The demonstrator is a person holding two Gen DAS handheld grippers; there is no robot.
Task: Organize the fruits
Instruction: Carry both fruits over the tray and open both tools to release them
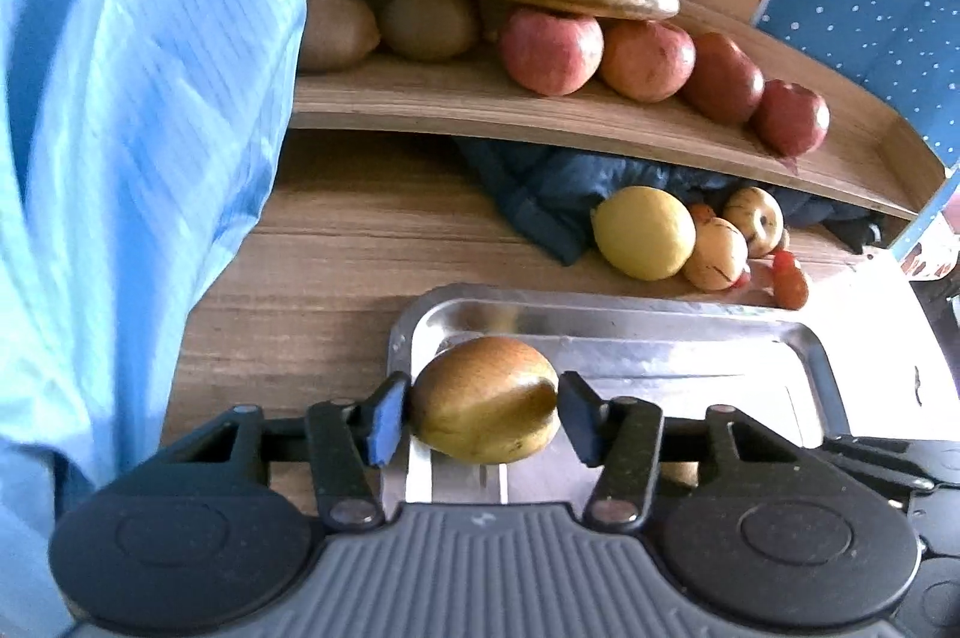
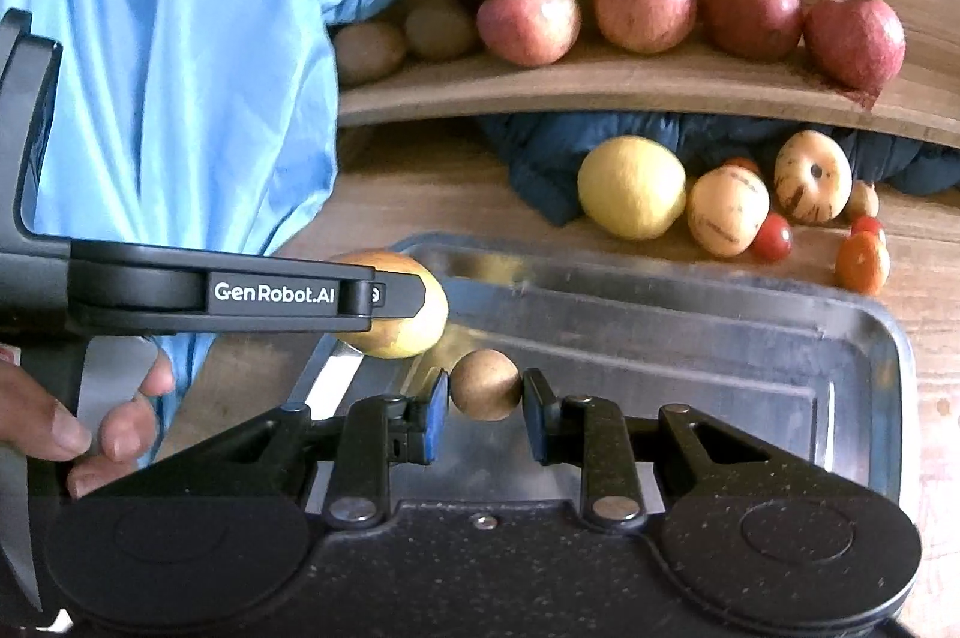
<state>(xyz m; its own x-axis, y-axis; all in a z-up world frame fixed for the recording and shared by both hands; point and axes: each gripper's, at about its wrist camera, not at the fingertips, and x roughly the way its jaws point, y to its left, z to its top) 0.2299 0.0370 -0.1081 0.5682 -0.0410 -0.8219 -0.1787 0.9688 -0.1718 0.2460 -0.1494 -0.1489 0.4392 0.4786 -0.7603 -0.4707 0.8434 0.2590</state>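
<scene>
Two tools we log: left tool (image 1: 485, 407) clamped on pear (image 1: 485, 398), right tool (image 2: 485, 389) clamped on small brown fruit (image 2: 485, 385), both over tray (image 2: 660, 338)'s near-left corner.

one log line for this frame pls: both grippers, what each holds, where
left gripper: shut on yellow-brown fruit | right gripper: shut on small brown fruit | both over steel tray | tray: no fruit lying in it

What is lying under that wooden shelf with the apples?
Under the wooden shelf lies a dark blue cloth, with a yellow lemon and smaller fruits in front. How far back the cloth reaches is hidden by the shelf.
</scene>
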